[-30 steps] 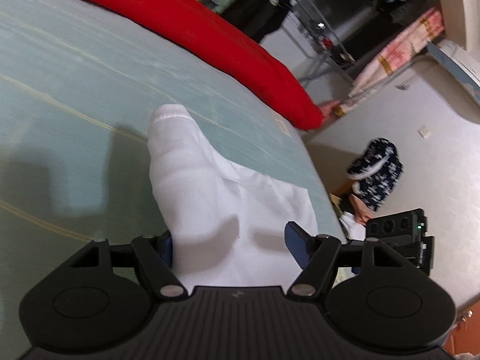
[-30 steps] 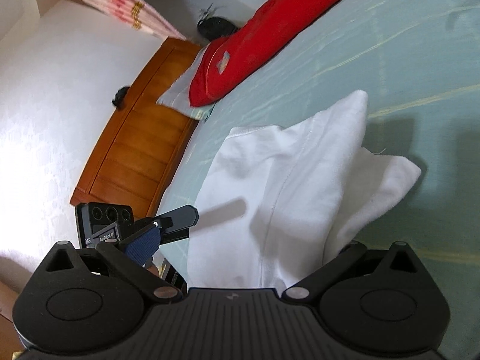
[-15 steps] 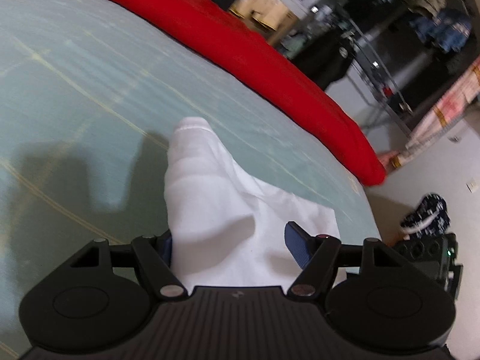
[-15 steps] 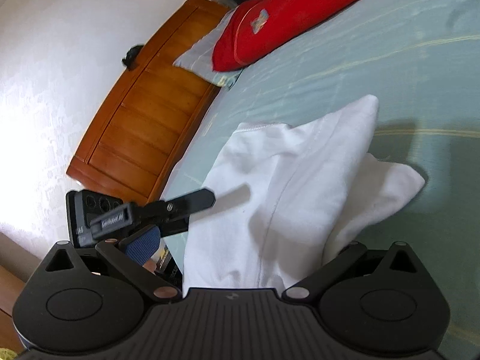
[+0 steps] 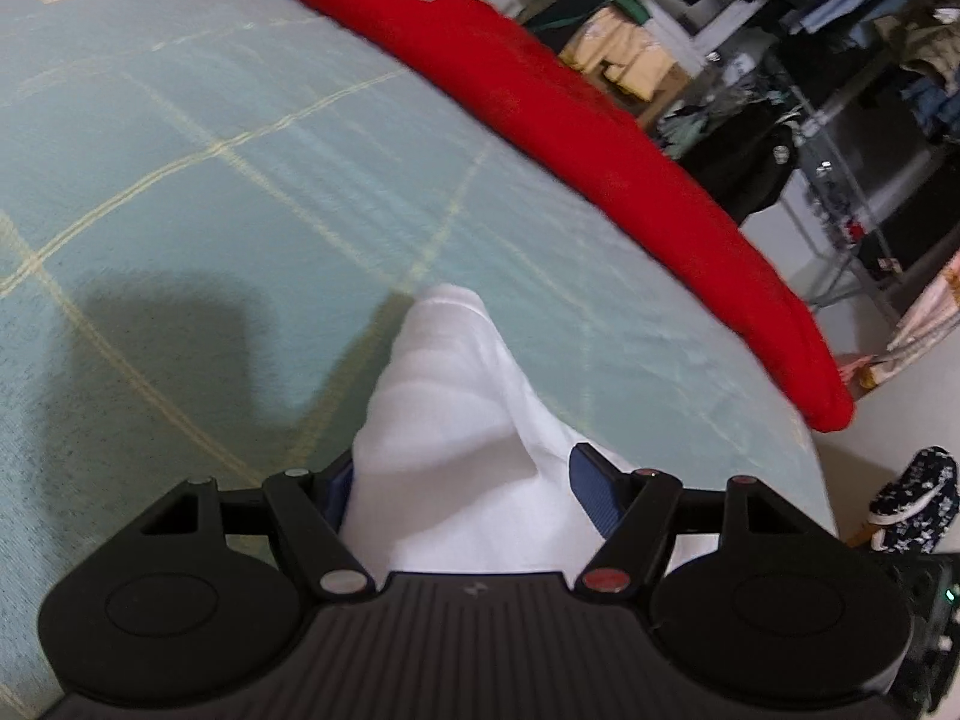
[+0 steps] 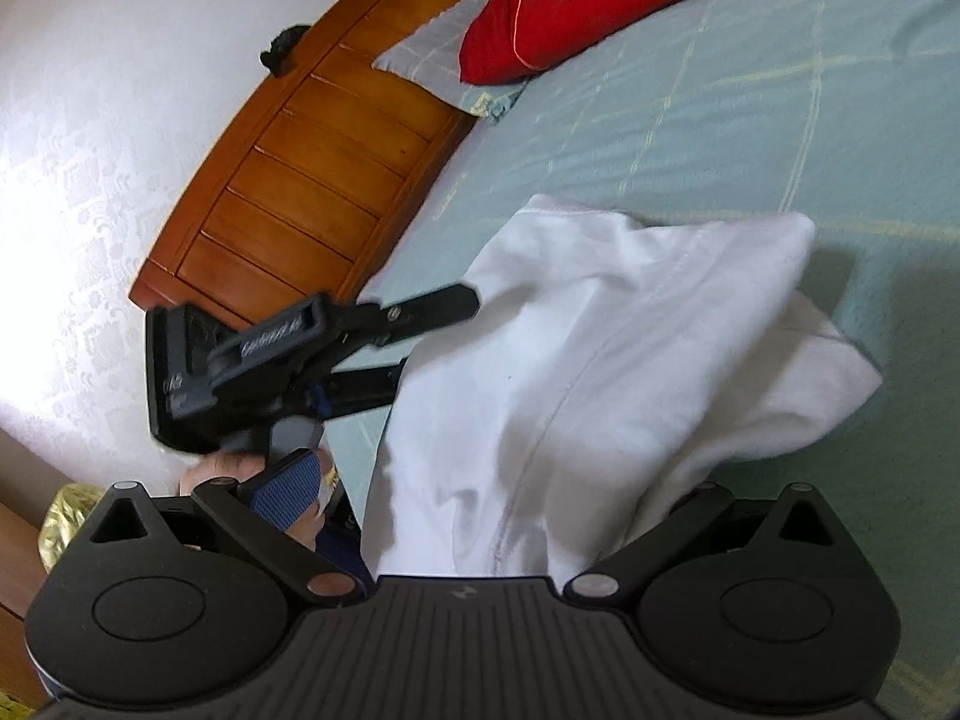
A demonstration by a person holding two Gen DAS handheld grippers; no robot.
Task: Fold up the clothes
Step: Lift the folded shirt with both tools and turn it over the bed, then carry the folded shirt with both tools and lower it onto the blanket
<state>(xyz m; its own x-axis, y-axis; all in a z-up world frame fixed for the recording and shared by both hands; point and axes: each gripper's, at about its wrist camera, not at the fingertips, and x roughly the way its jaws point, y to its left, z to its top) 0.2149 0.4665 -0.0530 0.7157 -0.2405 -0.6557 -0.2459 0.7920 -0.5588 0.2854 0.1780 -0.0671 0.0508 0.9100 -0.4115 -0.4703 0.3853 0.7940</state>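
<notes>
— Where the pale green bed [image 5: 252,192] fills most of both views, what lies on it?

— A long red pillow [image 5: 600,138] runs along its far edge, beside a grey-checked one near the wooden headboard [image 6: 312,168]. Nearer is the white garment [image 6: 600,372], bunched and partly lifted, its lower folds lying on the sheet.

— Which way does it run?

— In the left wrist view it forms a long ridge leading straight away from the camera, narrowing to a rounded, hemmed end that points toward the red pillow. In the right wrist view a seam runs lengthwise up the cloth, and one corner hangs out to the right over its own shadow.

— And the left gripper [image 5: 462,480]?

— Its jaws stand fairly wide with the cloth bulging between them. One blue pad [image 5: 591,495] is bare on the right; the other is mostly hidden by fabric. Whether it pinches the cloth I cannot tell. From the right wrist view its black fingers reach the cloth's left edge.

— The right gripper [image 6: 480,516]?

— Also spread wide, cloth rising between the arms. Its left blue pad [image 6: 285,489] stands clear of the fabric; the right one is buried, so I cannot tell its grip.
</notes>
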